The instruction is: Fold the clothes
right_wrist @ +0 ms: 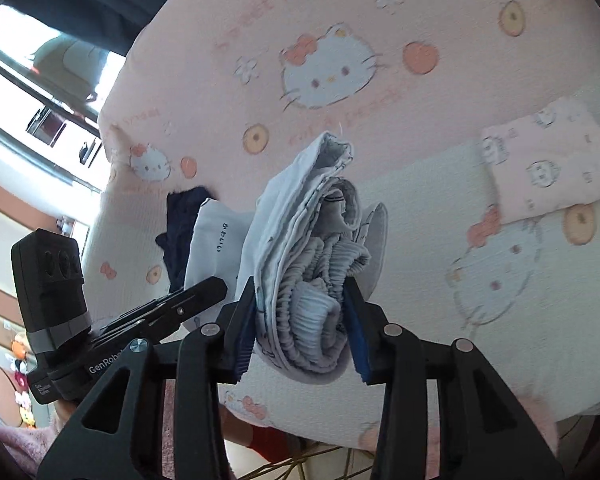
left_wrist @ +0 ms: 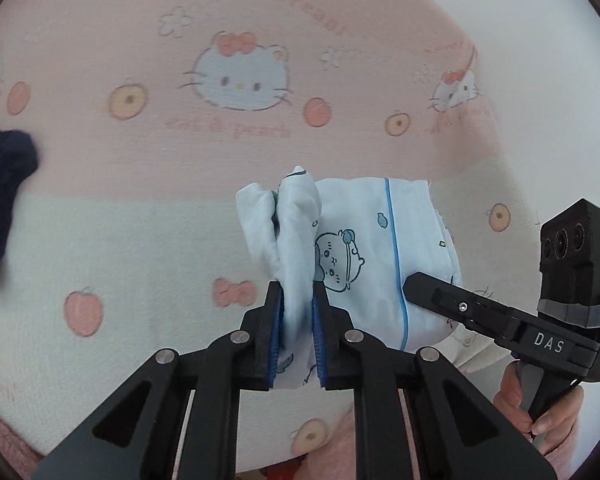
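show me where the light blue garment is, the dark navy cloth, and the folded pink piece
light blue garment (left_wrist: 364, 240), left wrist view, printed front panel.
dark navy cloth (left_wrist: 0, 184), left wrist view, its bunched middle.
folded pink piece (right_wrist: 548, 168), right wrist view, top face.

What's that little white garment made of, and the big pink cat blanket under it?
Garment: looks like soft thin cotton, matte; it bunches and has a ruffled stretchy band. Blanket: seems a fuzzy, finely ribbed knit, matte. Both are guesses from looks.

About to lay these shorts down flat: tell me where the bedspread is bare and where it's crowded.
Bare: the wide stretch of bedspread between the dark garment and the lifted white shorts, and the patch below the folded pink cloth. Crowded: around the dark garment and white cloth.
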Motion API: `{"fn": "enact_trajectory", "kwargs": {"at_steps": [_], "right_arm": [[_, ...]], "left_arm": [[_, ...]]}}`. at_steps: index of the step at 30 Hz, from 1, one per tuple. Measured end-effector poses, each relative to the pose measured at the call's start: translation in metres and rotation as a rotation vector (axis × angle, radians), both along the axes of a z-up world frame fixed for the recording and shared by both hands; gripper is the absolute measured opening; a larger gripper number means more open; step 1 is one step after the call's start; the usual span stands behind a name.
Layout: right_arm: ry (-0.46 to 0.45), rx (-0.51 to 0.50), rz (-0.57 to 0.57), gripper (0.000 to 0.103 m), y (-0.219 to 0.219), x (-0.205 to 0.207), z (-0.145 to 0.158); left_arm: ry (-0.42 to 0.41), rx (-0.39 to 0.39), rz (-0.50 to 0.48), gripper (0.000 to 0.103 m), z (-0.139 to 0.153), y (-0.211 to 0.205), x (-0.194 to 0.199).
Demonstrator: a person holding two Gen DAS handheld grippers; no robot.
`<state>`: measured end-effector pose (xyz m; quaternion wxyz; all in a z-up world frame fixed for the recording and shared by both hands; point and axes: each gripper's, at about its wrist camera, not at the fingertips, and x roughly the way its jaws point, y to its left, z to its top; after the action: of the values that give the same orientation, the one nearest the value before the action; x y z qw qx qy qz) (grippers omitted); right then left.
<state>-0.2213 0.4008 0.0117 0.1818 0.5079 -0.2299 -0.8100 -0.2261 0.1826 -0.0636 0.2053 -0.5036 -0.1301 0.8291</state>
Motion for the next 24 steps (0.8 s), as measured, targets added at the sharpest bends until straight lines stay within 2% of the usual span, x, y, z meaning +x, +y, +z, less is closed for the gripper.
{"fn": "enact_trajectory", "kwargs": {"at_steps": [2,7,9,11,13,18,20,24], "right_arm": [[-0.008,-0.002,-0.041,0.040,0.040,-0.005,0.001],[-0.006,0.052,-0.141,0.040,0.131,-0.028,0.000],[-0.002,0.063,-0.164,0.041,0.163,-0.040,-0.008],[-0.029,0.077,-0.194,0.041,0.191,-0.054,-0.020],[-0.057,0.087,-0.217,0.041,0.215,-0.066,-0.033],[-0.125,0.074,-0.244,0.041,0.251,-0.085,-0.079],[-0.132,0.093,-0.225,0.041,0.253,-0.091,-0.096],[-0.051,0.114,-0.204,0.042,0.250,-0.098,-0.106]], "left_arm": [[0.027,0.028,-0.004,0.015,-0.001,0.035,-0.007],[0.001,0.039,-0.094,0.015,-0.018,0.137,-0.044],[0.027,0.025,-0.126,0.015,-0.021,0.170,-0.058],[-0.005,0.038,-0.139,0.015,-0.032,0.196,-0.075],[-0.056,0.048,-0.135,0.015,-0.052,0.214,-0.090],[-0.094,0.003,-0.122,0.014,-0.097,0.236,-0.102],[-0.106,-0.006,-0.106,0.014,-0.111,0.237,-0.103],[-0.076,-0.027,-0.073,0.014,-0.124,0.235,-0.101]]}}
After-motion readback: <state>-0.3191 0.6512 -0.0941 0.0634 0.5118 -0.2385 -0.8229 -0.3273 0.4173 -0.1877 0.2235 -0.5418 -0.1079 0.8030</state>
